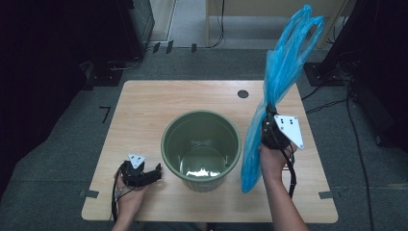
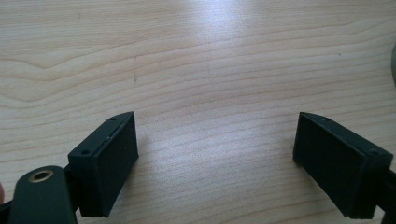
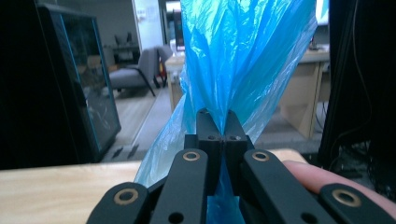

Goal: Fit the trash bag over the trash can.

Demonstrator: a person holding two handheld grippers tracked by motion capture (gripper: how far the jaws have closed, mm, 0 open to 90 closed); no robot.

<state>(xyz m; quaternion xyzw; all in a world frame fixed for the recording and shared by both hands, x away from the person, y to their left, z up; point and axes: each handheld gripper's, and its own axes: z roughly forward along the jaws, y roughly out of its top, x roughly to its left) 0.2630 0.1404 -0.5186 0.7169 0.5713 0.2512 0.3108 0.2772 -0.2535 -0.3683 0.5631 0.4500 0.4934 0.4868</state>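
Blue plastic is pinched tight in the right claw (image 1: 269, 115), its jaws pressed together on the bag (image 1: 276, 91). The bag stands tall, one end up in the air and the other hanging down past the hand. Just left of it sits the green bucket (image 1: 201, 147), mouth up, on the wooden table (image 1: 144, 106). The right claw is nearer the bucket's rim. The left claw (image 1: 153, 174) rests spread wide and empty, low beside the bucket.

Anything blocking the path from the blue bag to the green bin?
Nothing visible does. The right gripper holds the blue bag raised just right of the bin, whose mouth is open. The left gripper sits open on the bin's other side.
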